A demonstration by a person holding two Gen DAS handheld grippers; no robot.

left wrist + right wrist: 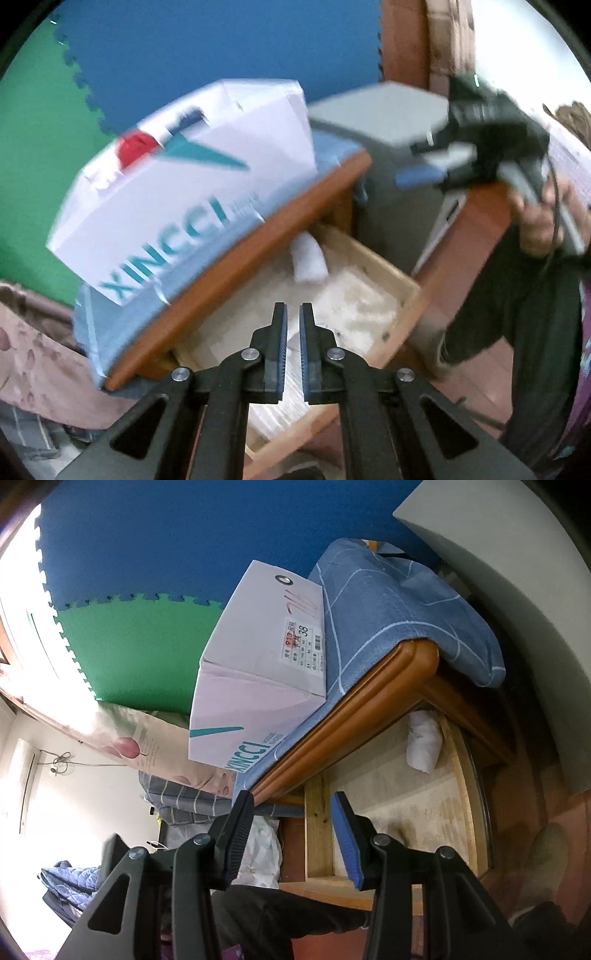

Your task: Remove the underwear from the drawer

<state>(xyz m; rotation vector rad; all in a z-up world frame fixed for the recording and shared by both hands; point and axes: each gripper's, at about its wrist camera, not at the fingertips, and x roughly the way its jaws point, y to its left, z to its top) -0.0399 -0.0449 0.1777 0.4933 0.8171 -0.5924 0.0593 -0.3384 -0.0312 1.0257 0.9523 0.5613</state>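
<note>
A wooden drawer (pixel 402 295) stands pulled out under a brown bedside top. A rolled white piece of underwear (pixel 308 258) lies at the drawer's back corner; it also shows in the right wrist view (pixel 424 744) inside the drawer (pixel 317 834). My left gripper (pixel 292 314) hovers over the drawer's front part, its jaws nearly together with a thin gap and nothing between them. My right gripper (pixel 291 805) is open and empty above the drawer's front edge. The right gripper also shows in the left wrist view (pixel 424 162), blurred, held by a hand at the upper right.
A white XINCCI shoebox (pixel 184 184) lies on a blue cloth (pixel 399 602) over the bedside top. A grey box (pixel 388 122) stands behind the drawer. Blue and green foam mats (pixel 147 590) cover the wall. Bedding (pixel 147 746) lies to the left. The person's leg (pixel 517 314) is at right.
</note>
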